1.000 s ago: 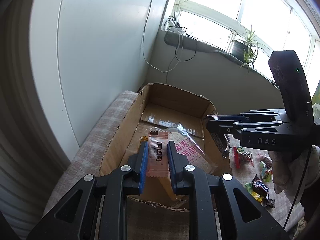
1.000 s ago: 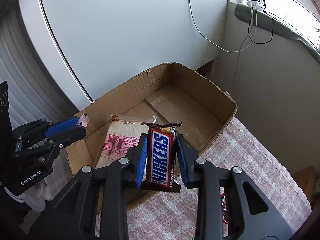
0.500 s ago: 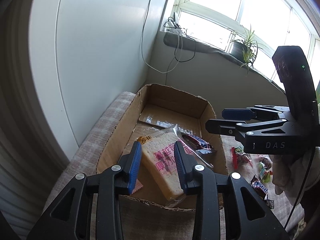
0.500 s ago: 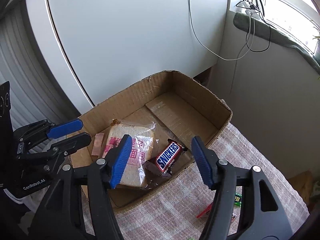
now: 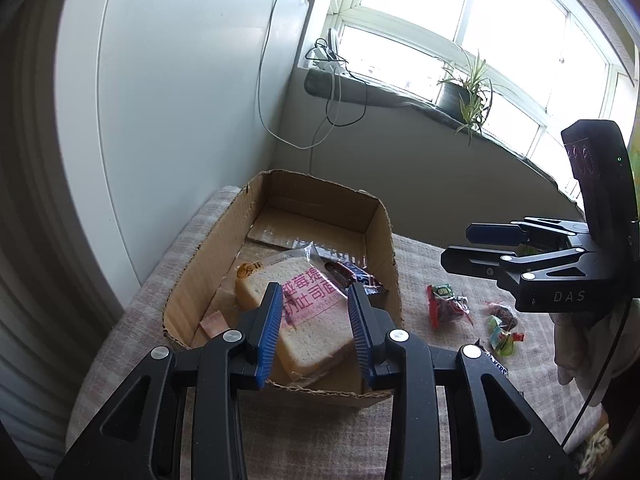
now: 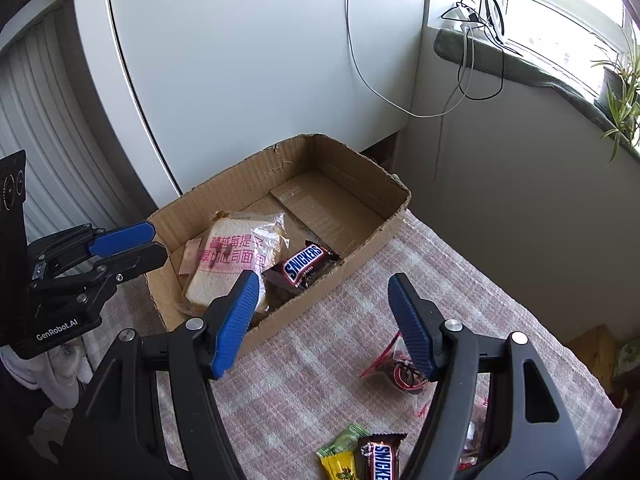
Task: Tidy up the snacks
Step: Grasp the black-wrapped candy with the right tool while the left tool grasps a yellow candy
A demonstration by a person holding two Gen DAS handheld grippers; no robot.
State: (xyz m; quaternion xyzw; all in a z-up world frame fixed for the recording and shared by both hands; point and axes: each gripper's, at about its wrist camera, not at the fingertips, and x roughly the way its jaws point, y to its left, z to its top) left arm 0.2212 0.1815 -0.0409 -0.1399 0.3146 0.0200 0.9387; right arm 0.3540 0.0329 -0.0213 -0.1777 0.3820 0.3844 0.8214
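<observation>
Both grippers (image 5: 314, 326) (image 6: 322, 320) parted, empty, above box (image 6: 360, 236).

Black grippers (image 5: 314, 330), blue pads (image 6: 234, 322), perhaps white glove (image 5: 580, 340)

Plant (image 5: 466, 98): on the windowsill, far beyond the jaws, upper right.
Cable (image 6: 362, 68): hangs down the white wall, above the jaws.
Checked cloth (image 6: 320, 360): under the jaws.

second Snickers bar (image 6: 379, 461): cut off by bottom edge, below the cardboard box (image 6: 360, 240)
pink packet (image 6: 188, 254): half hidden behind bread inside that box
</observation>
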